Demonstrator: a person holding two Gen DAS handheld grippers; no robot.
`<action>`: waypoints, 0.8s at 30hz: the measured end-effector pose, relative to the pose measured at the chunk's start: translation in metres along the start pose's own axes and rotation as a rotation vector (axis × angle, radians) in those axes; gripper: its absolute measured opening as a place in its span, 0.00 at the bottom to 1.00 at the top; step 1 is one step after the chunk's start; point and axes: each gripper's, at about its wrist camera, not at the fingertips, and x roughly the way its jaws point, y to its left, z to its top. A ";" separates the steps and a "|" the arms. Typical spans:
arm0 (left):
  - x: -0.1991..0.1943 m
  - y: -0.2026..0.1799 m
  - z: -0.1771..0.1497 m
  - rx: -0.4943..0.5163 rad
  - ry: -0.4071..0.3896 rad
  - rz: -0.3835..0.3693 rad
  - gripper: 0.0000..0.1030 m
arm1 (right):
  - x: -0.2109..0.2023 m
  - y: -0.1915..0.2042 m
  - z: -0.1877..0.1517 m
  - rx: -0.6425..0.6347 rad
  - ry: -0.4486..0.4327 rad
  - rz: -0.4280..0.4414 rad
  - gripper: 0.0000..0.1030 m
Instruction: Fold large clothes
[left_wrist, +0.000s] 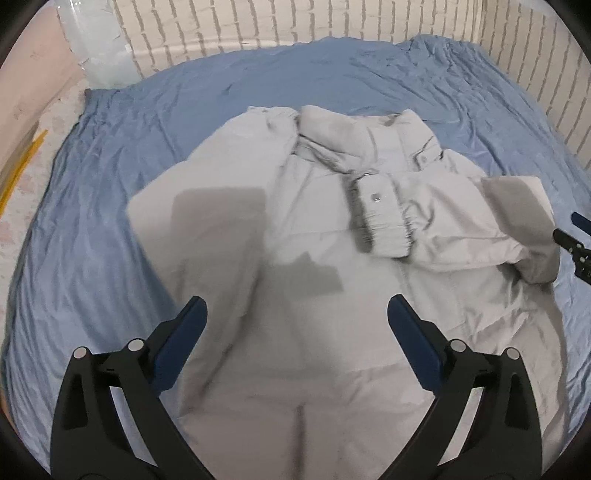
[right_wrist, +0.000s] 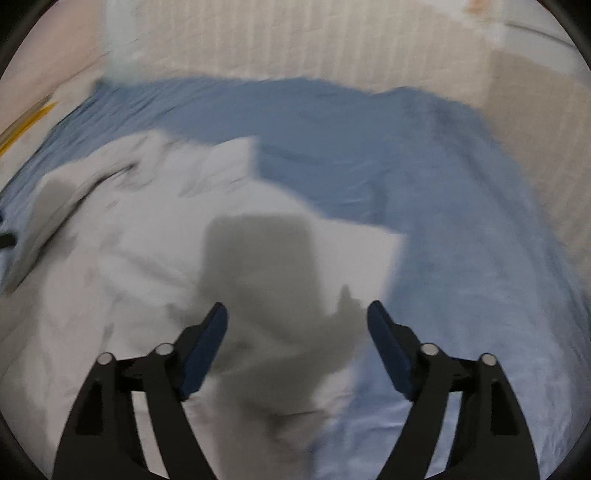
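**Pale jacket spread on blue sheet, both claws apart above it**

Containers: a translucent plastic bin stands at the far left corner by the brick wall; contents not discernible.

Jacket, pale grey, lies flat on the blue sheet, collar toward the wall, one sleeve folded across the chest with its elastic cuff uppermost.

Left gripper: fingers spread wide, holding nothing, over the lower body of the jacket.

Right gripper: fingers likewise apart, empty, over the jacket's edge where it meets the sheet.

Left view is sharp and shows the cuff; right view is motion-blurred, no such detail. The right gripper's tip shows at the left view's right margin, near the jacket's bunched side.
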 end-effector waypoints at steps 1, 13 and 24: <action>0.004 -0.005 0.001 -0.006 0.007 -0.018 0.95 | 0.000 -0.007 0.001 0.025 -0.003 -0.012 0.77; 0.091 -0.079 0.042 0.011 0.105 -0.093 0.95 | 0.031 -0.046 -0.016 0.236 0.039 -0.011 0.78; 0.130 -0.101 0.048 0.049 0.149 -0.096 0.55 | 0.044 -0.037 -0.019 0.243 0.047 -0.002 0.82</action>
